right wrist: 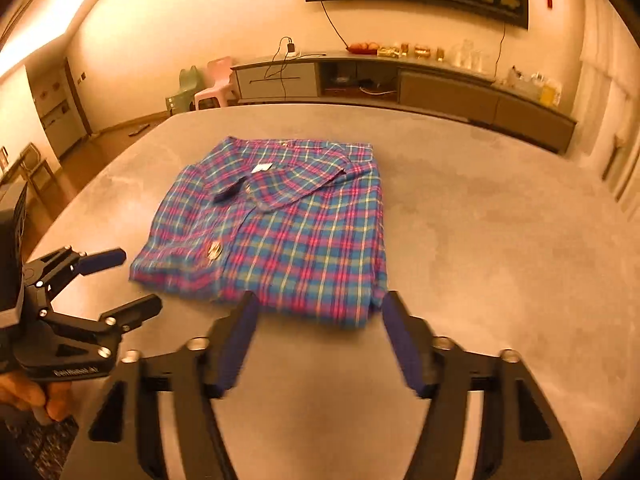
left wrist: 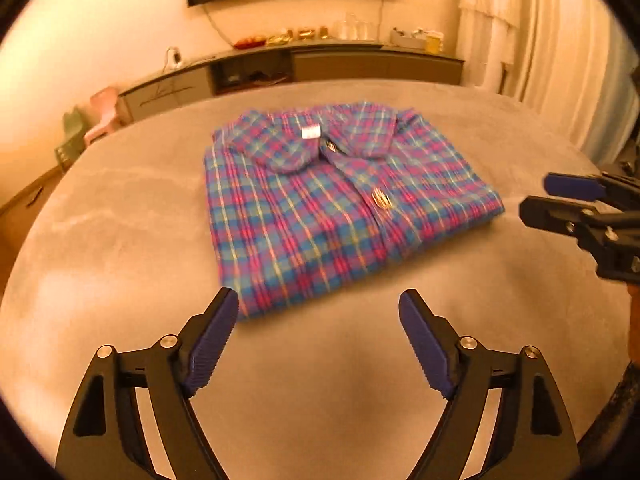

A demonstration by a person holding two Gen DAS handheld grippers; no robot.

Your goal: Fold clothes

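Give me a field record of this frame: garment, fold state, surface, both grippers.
garment: plaid shirt, blue and pink check, buttoned
fold state: folded into a compact rectangle, collar up, lying flat
label: white tag inside the collar
surface: grey table
left gripper: open, empty, just short of the shirt's near edge
right gripper: open, empty, at the shirt's near edge
contact: neither gripper holds the shirt
background: sideboard along the wall

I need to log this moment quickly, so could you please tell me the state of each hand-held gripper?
Left hand-held gripper: open, holding nothing, just short of the folded plaid shirt.
Right hand-held gripper: open, holding nothing.
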